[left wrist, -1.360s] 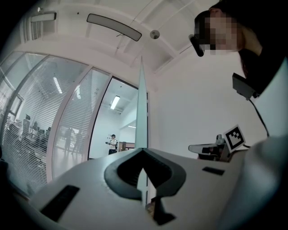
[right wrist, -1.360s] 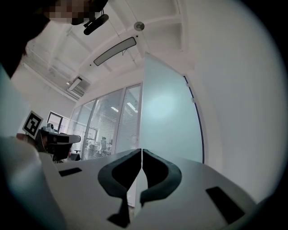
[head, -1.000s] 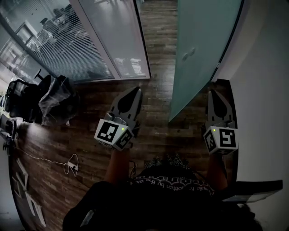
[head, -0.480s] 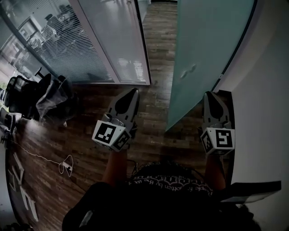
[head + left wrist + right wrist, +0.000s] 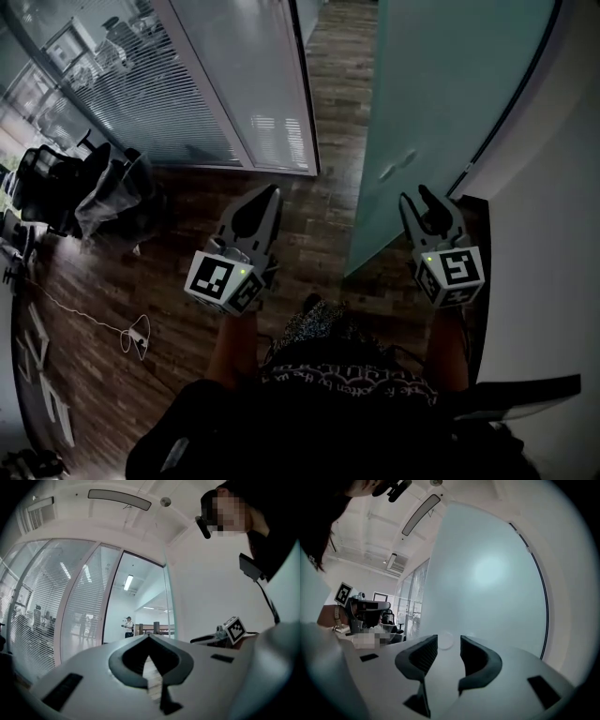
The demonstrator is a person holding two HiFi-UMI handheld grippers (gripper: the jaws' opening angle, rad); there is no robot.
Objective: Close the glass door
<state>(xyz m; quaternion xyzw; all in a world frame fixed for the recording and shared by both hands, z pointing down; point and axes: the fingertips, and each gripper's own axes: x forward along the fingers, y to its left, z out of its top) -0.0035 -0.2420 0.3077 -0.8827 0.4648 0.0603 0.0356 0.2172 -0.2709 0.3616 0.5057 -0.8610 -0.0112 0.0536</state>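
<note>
The frosted glass door (image 5: 441,94) stands swung open near the white wall on the right, with its round handle (image 5: 398,167) facing me. My right gripper (image 5: 417,197) points at the door just below the handle. Its jaws have just been opening and stand open with nothing between them. In the right gripper view the door (image 5: 487,573) fills the picture and the handle (image 5: 445,641) shows beyond the gap of the right gripper (image 5: 449,641), still apart from it. My left gripper (image 5: 265,192) is shut and empty, aimed at the open doorway (image 5: 140,602).
A glass partition with blinds (image 5: 187,94) runs along the left. Office chairs and a black bag (image 5: 112,197) stand at the far left, and a thin cable (image 5: 136,337) lies on the dark wooden floor. A person (image 5: 127,626) stands far down the corridor.
The right gripper's jaws went from shut to open, and it shifted left toward the door's handle side. The left gripper edged forward and stayed shut.
</note>
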